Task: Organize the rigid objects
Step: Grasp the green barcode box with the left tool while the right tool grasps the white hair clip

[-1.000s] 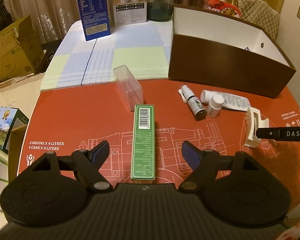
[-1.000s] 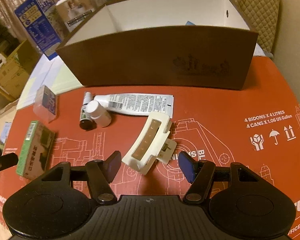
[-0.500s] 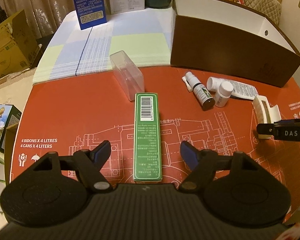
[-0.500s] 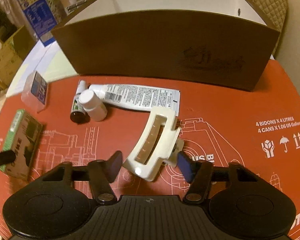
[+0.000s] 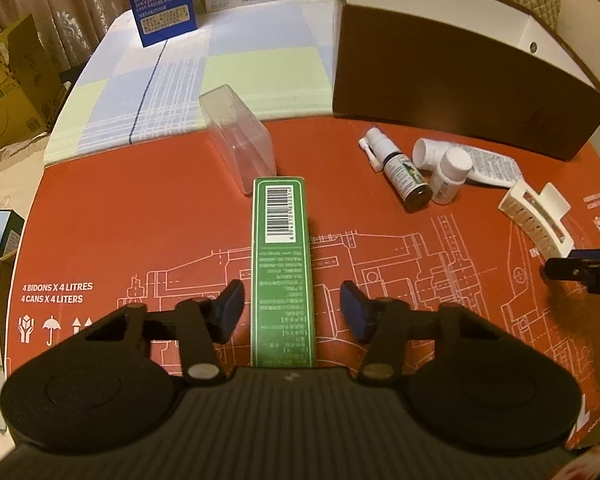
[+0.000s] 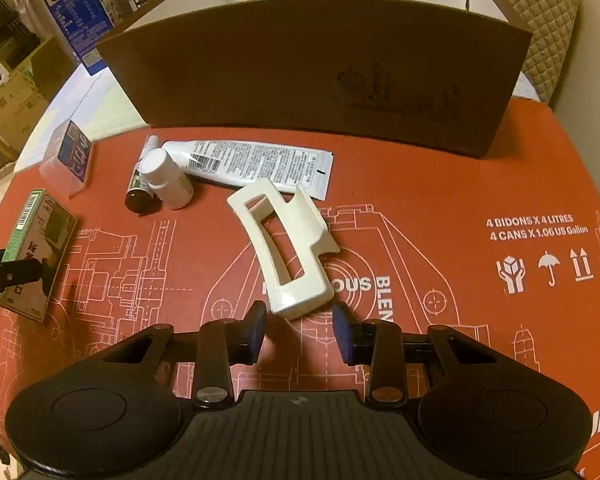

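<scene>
green box (image 5: 282, 268) near end under gripper body | brown box (image 6: 320, 68) inside hidden | tube (image 6: 256, 164) partly behind clip (image 6: 286, 248)

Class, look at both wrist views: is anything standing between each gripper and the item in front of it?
Nothing visible. The green box lies between the open left gripper; the white hair clip lies just ahead of the open right gripper.

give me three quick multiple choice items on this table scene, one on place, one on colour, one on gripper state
1. The long green carton lies:
A. between the left gripper fingers
B. inside the brown box
C. on the checked cloth

2. The hair claw clip is:
A. black
B. cream white
C. blue

3. The right gripper is:
A. shut on the white squeeze tube
B. open, fingers either side of the clip's near end
C. shut on nothing

Answers:
1 A, a blue pad shows on each side of it.
2 B, pale plastic against the red mat.
3 B, gaps show beside both pads.
</scene>
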